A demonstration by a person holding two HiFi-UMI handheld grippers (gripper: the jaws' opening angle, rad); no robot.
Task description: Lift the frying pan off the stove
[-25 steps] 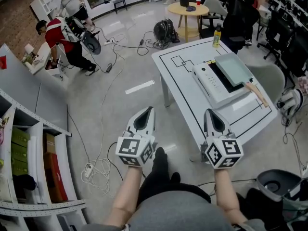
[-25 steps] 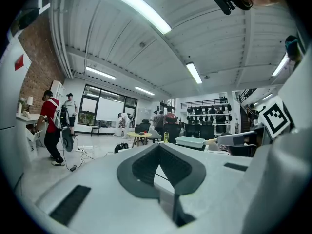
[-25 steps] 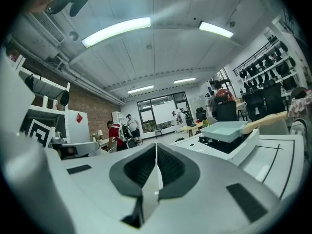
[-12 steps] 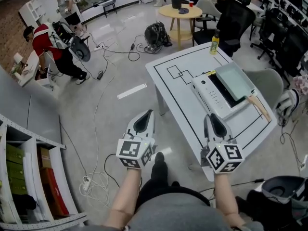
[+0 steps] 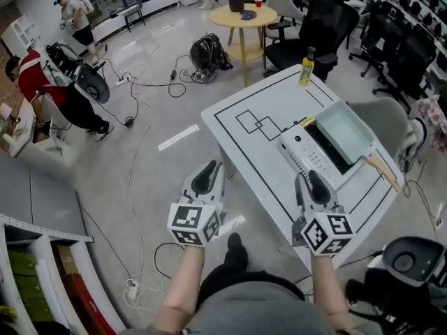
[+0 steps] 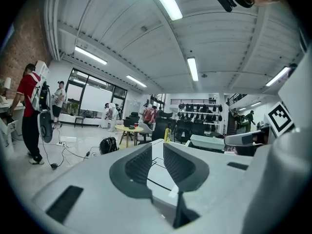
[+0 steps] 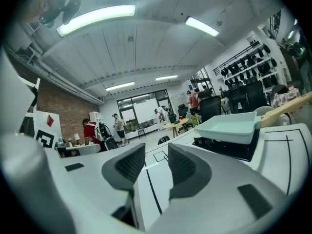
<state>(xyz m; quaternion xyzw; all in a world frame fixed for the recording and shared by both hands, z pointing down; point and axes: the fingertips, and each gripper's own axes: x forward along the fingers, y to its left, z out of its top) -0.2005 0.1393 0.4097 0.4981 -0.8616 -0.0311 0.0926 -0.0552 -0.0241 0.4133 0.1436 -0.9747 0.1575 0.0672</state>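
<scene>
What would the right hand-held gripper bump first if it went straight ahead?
Probably nothing: the right hand-held gripper, jaws opening and empty, points across the white table; the stove sits just right, depth unclear.

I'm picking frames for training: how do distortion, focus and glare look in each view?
Head view: sharp and evenly lit, with the table lines only mildly bent. Left gripper view: strong fisheye, dark corners, ceiling light blown out. Right gripper view: same fisheye, frying pan fairly sharp, colours a bit washed out.
</scene>
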